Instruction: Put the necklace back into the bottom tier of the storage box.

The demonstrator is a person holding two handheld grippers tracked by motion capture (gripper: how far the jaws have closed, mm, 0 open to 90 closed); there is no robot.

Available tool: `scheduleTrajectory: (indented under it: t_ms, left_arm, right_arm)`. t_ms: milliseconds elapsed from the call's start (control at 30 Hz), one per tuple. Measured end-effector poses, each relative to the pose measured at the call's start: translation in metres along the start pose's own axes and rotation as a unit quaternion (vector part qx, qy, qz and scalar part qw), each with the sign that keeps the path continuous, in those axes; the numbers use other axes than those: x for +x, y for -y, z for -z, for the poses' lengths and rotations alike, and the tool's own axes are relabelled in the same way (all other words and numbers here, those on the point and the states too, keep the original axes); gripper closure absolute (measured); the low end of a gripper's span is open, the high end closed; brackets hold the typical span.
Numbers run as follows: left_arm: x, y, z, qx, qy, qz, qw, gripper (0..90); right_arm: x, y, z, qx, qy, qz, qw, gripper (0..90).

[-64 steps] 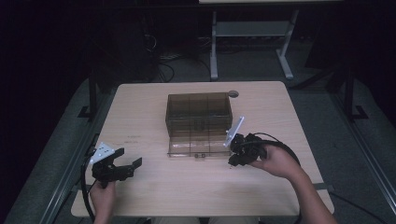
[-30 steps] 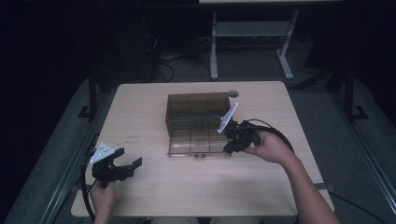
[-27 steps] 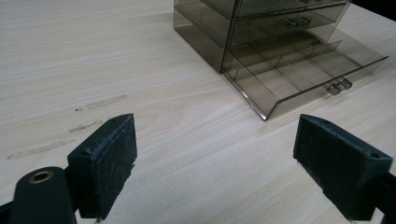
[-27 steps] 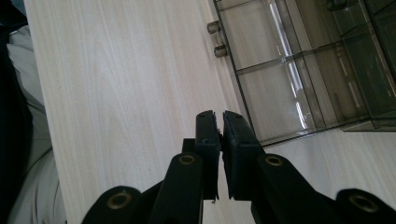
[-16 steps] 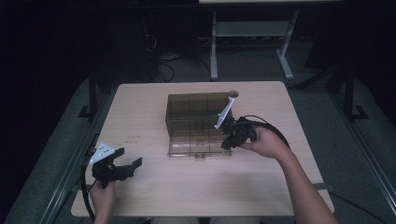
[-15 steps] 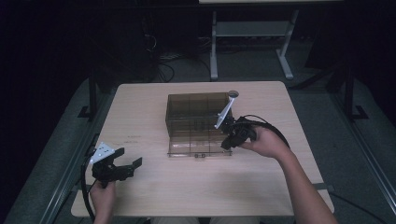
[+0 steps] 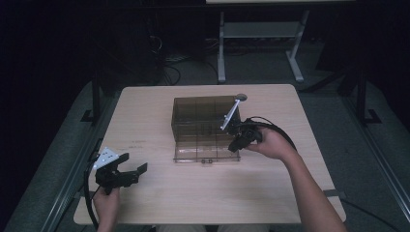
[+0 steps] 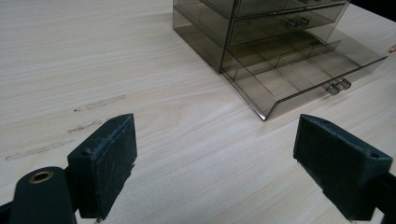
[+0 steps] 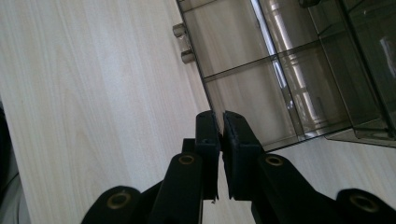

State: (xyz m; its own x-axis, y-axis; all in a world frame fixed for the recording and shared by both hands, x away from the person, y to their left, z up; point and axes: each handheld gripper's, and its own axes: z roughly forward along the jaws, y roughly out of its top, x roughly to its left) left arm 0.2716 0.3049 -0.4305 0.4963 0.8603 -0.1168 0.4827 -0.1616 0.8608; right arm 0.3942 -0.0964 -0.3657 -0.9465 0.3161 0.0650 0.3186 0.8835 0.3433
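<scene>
Right tongs (image 9: pixel 220 128) pinching pulled-out drawer (image 9: pixel 261 88) front edge; left tongs (image 8: pixel 215 154) wide over bare table (image 8: pixel 93 70).

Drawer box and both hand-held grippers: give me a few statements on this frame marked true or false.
1. The bottom drawer of the drawer box is pulled out. True.
2. The left hand-held gripper is shut on a drawer knob. False: it is open, over bare table, apart from the box.
3. The right hand-held gripper is at the drawer's front right corner, jaws nearly together. True.
4. The open drawer holds screws. False: its compartments look empty.
</scene>
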Motion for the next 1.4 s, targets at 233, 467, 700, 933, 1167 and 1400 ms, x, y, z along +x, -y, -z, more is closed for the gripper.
scheduleTrajectory:
  t_ms: [233, 467, 700, 933, 1167, 1400]
  left_arm:
    - [0.000, 0.000, 0.000, -0.002, 0.000, 0.000, 1.0000, 12.9]
    - [0.000, 0.000, 0.000, 0.000, 0.000, 0.000, 1.0000, 12.9]
    - [0.000, 0.000, 0.000, 0.000, 0.000, 0.000, 1.0000, 13.0]
    - [0.000, 0.000, 0.000, -0.001, 0.001, 0.000, 1.0000, 12.9]
    - [0.000, 0.000, 0.000, -0.001, 0.002, 0.000, 1.0000, 13.0]
    - [0.001, 0.000, 0.000, -0.001, 0.002, -0.001, 1.0000, 13.0]
  right_arm:
    - [-0.008, 0.000, -0.008, 0.007, -0.001, -0.007, 1.0000, 84.3]
    - [-0.014, -0.001, -0.013, 0.010, 0.001, -0.015, 0.9998, 84.3]
    - [-0.019, -0.003, -0.017, 0.017, 0.000, -0.022, 0.9996, 84.3]
    - [-0.023, -0.009, -0.020, 0.021, 0.001, -0.022, 0.9995, 84.2]
    - [-0.025, -0.011, -0.026, 0.025, 0.001, -0.021, 0.9995, 84.2]
    - [-0.028, -0.012, -0.032, 0.026, 0.001, -0.025, 0.9993, 84.1]
